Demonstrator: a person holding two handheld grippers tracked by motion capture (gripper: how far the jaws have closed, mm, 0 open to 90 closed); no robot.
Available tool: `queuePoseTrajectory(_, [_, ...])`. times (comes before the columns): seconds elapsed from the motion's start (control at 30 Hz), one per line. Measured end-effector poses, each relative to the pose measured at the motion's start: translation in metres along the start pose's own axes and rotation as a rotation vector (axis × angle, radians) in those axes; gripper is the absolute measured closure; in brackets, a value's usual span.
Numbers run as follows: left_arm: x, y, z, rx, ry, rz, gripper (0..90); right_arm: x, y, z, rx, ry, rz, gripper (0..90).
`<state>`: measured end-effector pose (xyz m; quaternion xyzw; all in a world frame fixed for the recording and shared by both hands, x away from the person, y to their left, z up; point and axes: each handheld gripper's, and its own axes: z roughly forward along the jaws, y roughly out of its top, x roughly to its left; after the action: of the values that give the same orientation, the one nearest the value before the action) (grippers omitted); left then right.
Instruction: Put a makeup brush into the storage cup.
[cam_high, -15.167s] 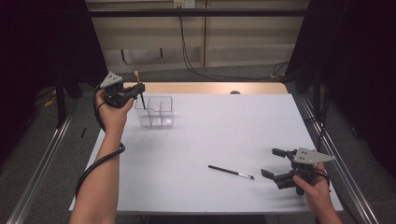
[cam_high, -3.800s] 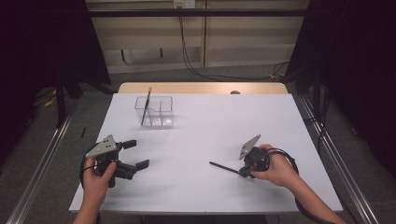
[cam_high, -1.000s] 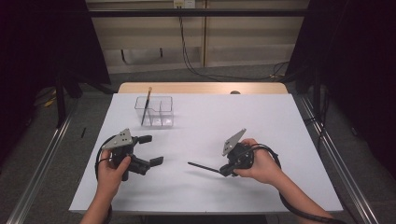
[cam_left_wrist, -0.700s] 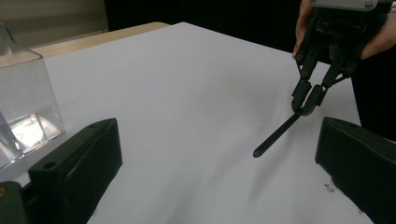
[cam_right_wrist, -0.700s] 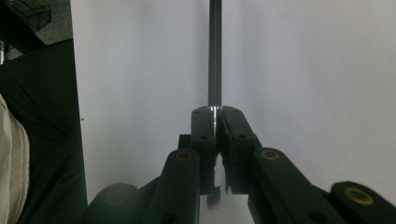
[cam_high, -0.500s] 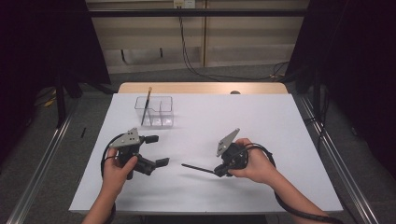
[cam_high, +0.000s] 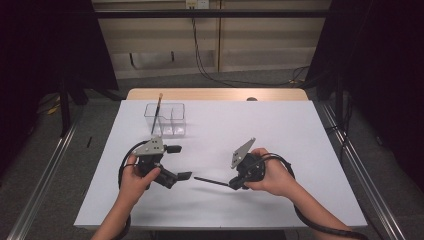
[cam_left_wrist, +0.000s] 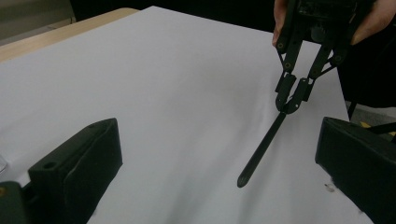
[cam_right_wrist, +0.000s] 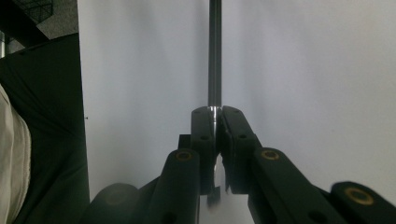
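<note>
Jaws of the right gripper (cam_high: 234, 185) were clamped on one end of a thin dark brush (cam_high: 212, 181), which stuck out toward nine o'clock just above the white desk (cam_high: 280, 130). Left gripper (cam_high: 182, 162) had its jaws apart with nothing between them, facing the brush's free tip from nearby. At eleven o'clock stood a clear box (cam_high: 167, 120) holding another brush (cam_high: 156, 113).

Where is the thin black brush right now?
In the high view the black brush sits near the table's front middle, clamped at one end in the right tongs, its free tip pointing toward the open left tongs.
</note>
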<state>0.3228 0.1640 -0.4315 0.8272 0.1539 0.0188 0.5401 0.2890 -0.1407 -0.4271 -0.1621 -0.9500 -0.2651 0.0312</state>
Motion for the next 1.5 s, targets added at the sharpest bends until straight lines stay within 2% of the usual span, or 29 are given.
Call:
queuePoseTrajectory(0.57, [-0.01, 0.022, 0.025, 0.144, -0.068, 0.085, 0.4, 0.001, 0.004, 0.0, 0.012, 0.007, -0.029, 84.7])
queuePoseTrajectory(1.07, [-0.017, 0.037, 0.043, 0.29, -0.104, 0.158, 0.5, 0.002, 0.006, -0.001, 0.02, 0.008, -0.042, 84.6])
queuePoseTrajectory(1.3, [-0.021, 0.043, 0.052, 0.37, -0.131, 0.179, 0.5, 0.003, 0.008, -0.001, 0.024, 0.009, -0.05, 84.7])
queuePoseTrajectory(1.5, [-0.024, 0.045, 0.059, 0.46, -0.14, 0.194, 0.9, 0.003, 0.008, -0.002, 0.02, 0.014, -0.051, 84.7])
